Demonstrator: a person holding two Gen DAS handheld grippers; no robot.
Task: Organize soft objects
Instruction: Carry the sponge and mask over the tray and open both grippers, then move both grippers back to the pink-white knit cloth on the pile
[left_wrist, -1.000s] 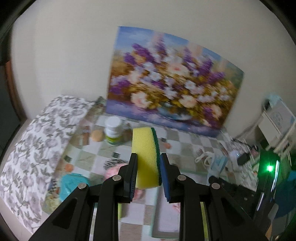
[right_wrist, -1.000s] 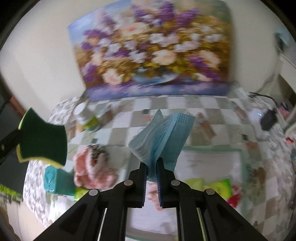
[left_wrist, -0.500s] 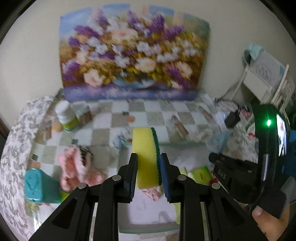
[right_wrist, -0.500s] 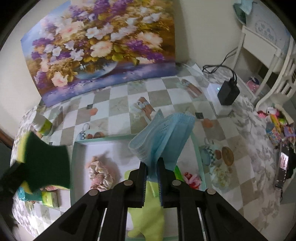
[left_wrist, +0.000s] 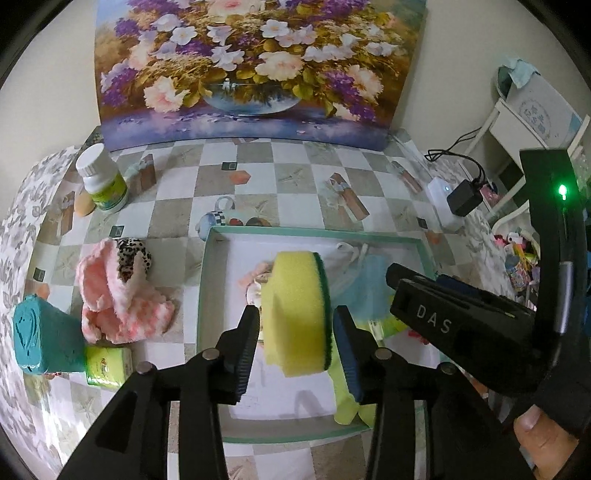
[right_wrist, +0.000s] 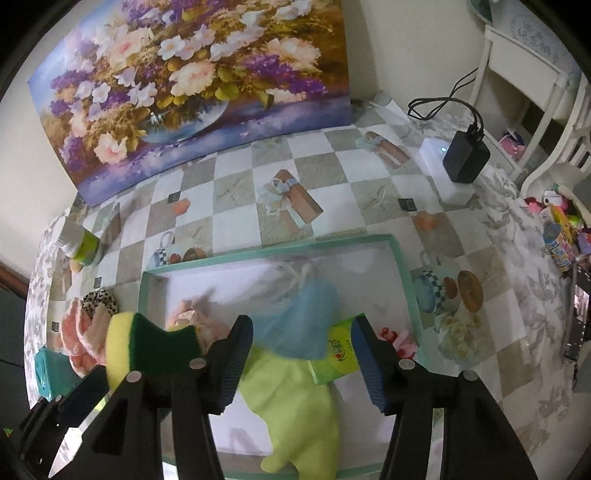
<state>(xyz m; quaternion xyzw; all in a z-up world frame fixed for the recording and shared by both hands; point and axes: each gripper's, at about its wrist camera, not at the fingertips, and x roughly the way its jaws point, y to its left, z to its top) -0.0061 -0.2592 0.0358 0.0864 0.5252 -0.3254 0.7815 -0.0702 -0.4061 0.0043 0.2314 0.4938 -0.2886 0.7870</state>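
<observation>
Two grippers over tray (left_wrist: 207, 295), jaws just been opening. Left gripper (left_wrist: 295, 334): sponge (left_wrist: 295, 314) between pads, gaps both sides, not pressed. Right gripper (right_wrist: 303, 363): jaws wide, blurred blue mask (right_wrist: 295, 325) loose ahead of fingers above tray. Green cloth (right_wrist: 295, 413) below right jaws. Pink cloth (left_wrist: 118, 299) left of left gripper, outside tray.

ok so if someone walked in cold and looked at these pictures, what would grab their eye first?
Probably the big flower painting leaning on the wall behind the checkered table. Next, the yellow-and-green sponge between the left gripper's just-opened jaws, above the teal-rimmed tray. The right gripper has just opened too, with the blue face mask blurred above a lime-green cloth.
</observation>
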